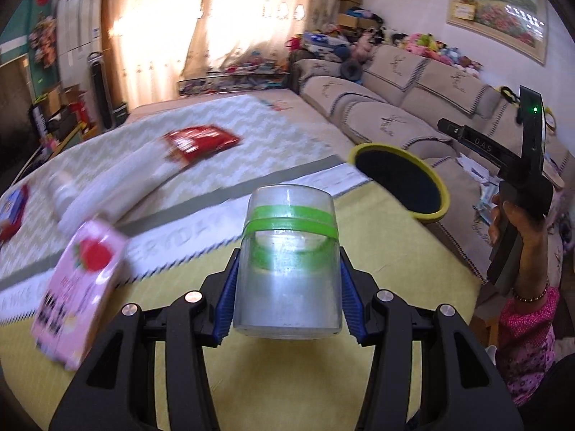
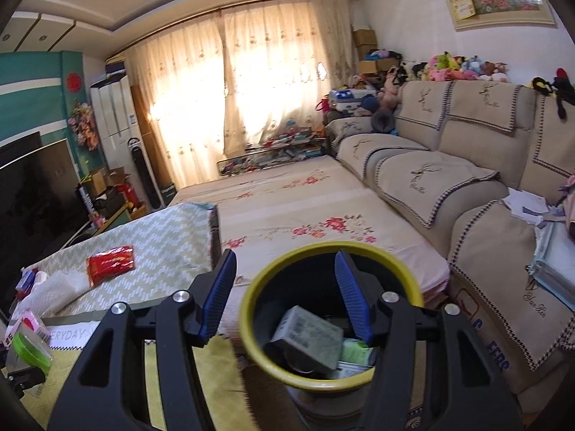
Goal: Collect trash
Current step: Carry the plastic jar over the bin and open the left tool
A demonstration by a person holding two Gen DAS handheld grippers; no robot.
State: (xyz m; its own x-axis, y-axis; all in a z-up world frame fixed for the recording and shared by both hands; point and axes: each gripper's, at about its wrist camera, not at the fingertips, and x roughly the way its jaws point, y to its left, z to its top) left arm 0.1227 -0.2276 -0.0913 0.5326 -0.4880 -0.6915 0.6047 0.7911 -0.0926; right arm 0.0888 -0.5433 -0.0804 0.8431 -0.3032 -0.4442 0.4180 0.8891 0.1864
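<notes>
the left gripper has its jaws clamped on a clear plastic cup banded with green tape, held above the yellow-covered worktop. only the left view shows a pink carton blurred at near left and the person's hand. the right gripper has its jaws apart; the yellow rim of the trash bin lies between them. only the right view shows inside the bin: a grey box. a red wrapper lies far left.
</notes>
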